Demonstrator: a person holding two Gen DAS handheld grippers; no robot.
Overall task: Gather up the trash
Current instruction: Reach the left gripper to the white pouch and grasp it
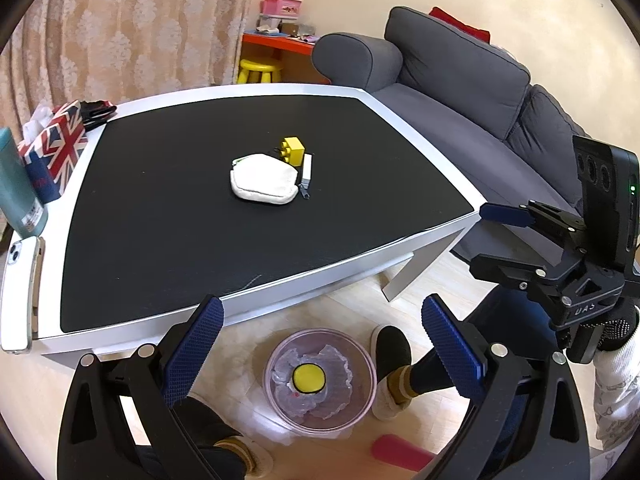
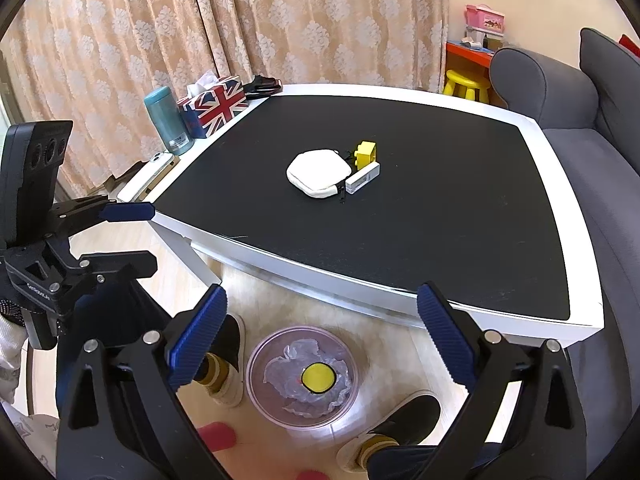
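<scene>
On the floor in front of the table stands a clear pinkish bin [image 1: 362,354] [image 2: 256,360]. Inside it a round yellow disc [image 1: 308,378] [image 2: 317,377] lies on crumpled clear plastic [image 1: 332,360]. My left gripper [image 1: 322,308] hangs above the bin, jaws wide open, nothing between them. My right gripper [image 2: 322,292] hovers beside it, also open and empty. On the black tabletop lie a white pouch [image 1: 264,178] [image 2: 320,178], a yellow brick [image 1: 292,150] [image 2: 366,154] and a small white stick-shaped item [image 1: 307,168] [image 2: 362,178].
A flag-patterned tissue box [image 2: 214,106], a teal bottle [image 2: 166,120] and a phone [image 1: 20,292] sit at the table's left rim. A grey sofa [image 1: 460,80] runs along the right. The person's feet [image 1: 394,364] flank the bin. A pink object [image 1: 400,452] lies on the floor.
</scene>
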